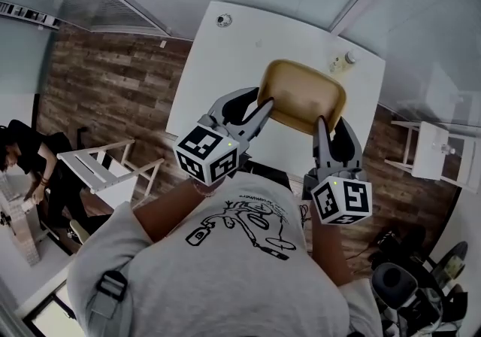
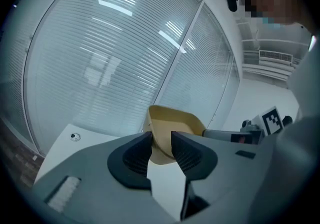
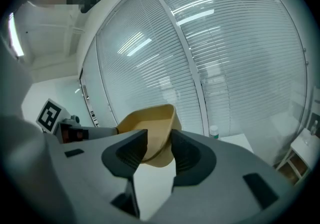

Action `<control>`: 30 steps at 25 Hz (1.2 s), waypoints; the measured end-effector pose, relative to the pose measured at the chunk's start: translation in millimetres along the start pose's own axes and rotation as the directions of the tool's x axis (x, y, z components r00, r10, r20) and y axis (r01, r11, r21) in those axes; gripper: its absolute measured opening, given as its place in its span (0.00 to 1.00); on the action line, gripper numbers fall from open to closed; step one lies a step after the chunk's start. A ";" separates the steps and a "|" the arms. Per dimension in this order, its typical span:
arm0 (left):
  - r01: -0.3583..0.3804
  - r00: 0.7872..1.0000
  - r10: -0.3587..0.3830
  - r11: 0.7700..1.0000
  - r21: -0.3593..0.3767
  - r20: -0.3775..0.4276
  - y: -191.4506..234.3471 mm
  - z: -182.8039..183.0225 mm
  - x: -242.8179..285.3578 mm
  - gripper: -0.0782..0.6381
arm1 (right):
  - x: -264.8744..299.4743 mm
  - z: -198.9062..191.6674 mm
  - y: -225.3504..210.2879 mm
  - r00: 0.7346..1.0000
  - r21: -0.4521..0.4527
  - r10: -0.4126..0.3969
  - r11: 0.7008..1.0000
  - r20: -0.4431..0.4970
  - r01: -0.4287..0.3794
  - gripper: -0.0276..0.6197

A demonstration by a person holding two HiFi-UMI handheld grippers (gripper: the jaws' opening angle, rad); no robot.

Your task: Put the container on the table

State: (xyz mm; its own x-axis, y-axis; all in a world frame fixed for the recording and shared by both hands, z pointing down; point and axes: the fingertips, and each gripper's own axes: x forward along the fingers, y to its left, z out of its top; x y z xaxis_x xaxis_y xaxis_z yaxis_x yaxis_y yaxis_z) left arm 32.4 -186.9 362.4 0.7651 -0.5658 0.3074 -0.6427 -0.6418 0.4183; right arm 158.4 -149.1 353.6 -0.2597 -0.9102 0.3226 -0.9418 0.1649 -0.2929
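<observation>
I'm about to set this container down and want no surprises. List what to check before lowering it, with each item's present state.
1. Left gripper shut on the container rim: ok.
2. Right gripper shut on the opposite rim: ok.
3. Container holds nothing that could spill: ok, as far as the head view shows.
4. Table bare where the container will land: cannot tell. The surface around it is bare, but the container hides the patch beneath.
5. Small bottle out of the way: cannot tell. It stands just past the container's far right corner.
6. Container's height above the table: cannot tell.
</observation>
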 end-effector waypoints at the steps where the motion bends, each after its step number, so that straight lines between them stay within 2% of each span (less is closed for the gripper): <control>1: 0.000 1.000 0.000 1.000 -0.005 -0.011 1.0 -5.4 1.5 0.26 | 0.6 -5.2 -2.2 1.000 0.005 -0.003 1.000 -0.010 0.003 0.23; 18: 0.027 0.992 -0.033 0.998 -0.058 -0.120 27.1 -72.0 26.2 0.26 | 19.0 -75.7 -29.9 0.991 0.047 -0.067 0.996 -0.114 0.073 0.23; 30: 0.011 0.985 -0.020 0.999 -0.052 -0.170 51.0 -115.5 41.9 0.26 | 37.0 -124.2 -43.3 0.984 0.083 -0.064 0.993 -0.167 0.079 0.23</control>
State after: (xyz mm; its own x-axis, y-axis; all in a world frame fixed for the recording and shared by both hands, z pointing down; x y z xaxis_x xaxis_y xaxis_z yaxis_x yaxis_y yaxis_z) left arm 36.2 -183.6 495.2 0.7731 -0.4571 0.4397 -0.6315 -0.6199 0.4659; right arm 163.1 -142.7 490.0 -0.2307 -0.8424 0.4869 -0.9383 0.0601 -0.3405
